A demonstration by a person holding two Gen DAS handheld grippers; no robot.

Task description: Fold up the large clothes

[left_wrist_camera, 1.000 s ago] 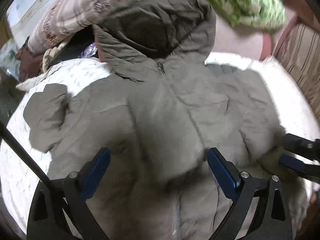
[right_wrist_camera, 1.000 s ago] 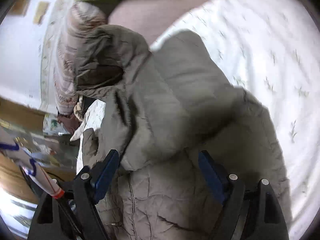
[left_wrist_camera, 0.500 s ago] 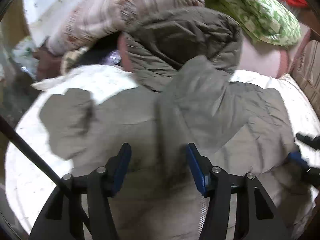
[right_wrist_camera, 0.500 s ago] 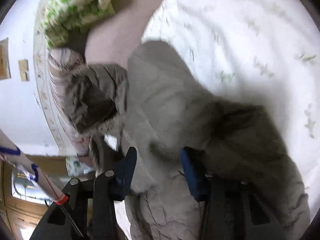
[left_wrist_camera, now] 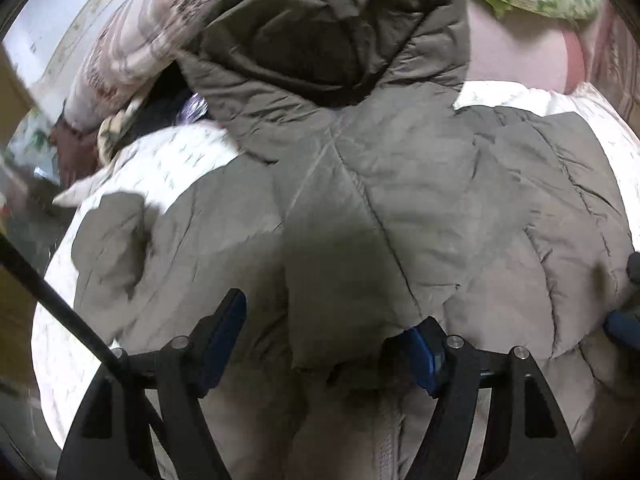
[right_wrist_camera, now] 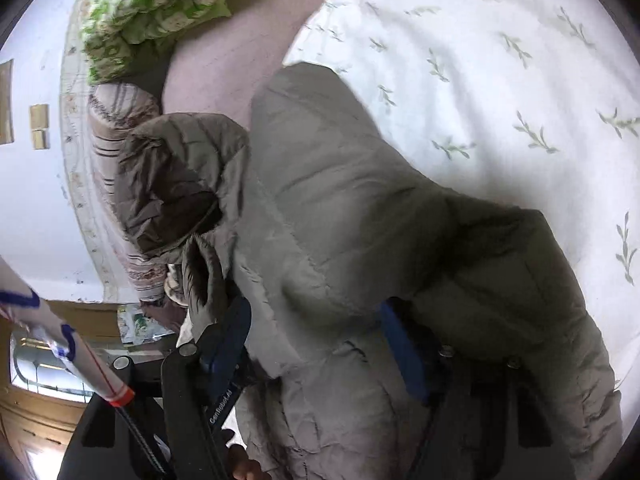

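Observation:
A grey-olive padded hooded jacket point(left_wrist_camera: 400, 200) lies spread on a white bedspread, hood toward the pillows. It also fills the right wrist view point(right_wrist_camera: 340, 220). My left gripper point(left_wrist_camera: 328, 340) stands over the jacket's lower middle, jaws apart, with a raised fold of fabric bulging between them. My right gripper point(right_wrist_camera: 316, 340) is at the jacket's right side, jaws apart, with bunched fabric between them. Its blue tip point(left_wrist_camera: 622, 326) shows at the right edge of the left wrist view. The jacket's left sleeve point(left_wrist_camera: 108, 240) lies out on the bedspread.
The white leaf-print bedspread point(right_wrist_camera: 500, 80) spreads to the right. A striped pillow point(left_wrist_camera: 132, 44), a green-patterned pillow point(right_wrist_camera: 148, 4) and a pink sheet point(right_wrist_camera: 224, 56) lie by the hood. Dark clutter point(left_wrist_camera: 80, 148) and a wooden floor point(right_wrist_camera: 44, 412) lie off the bed's left side.
Both grippers narrowed half a second ago and have widened again. The jacket's folded-over right side has shifted over the body and bulges between the left jaws.

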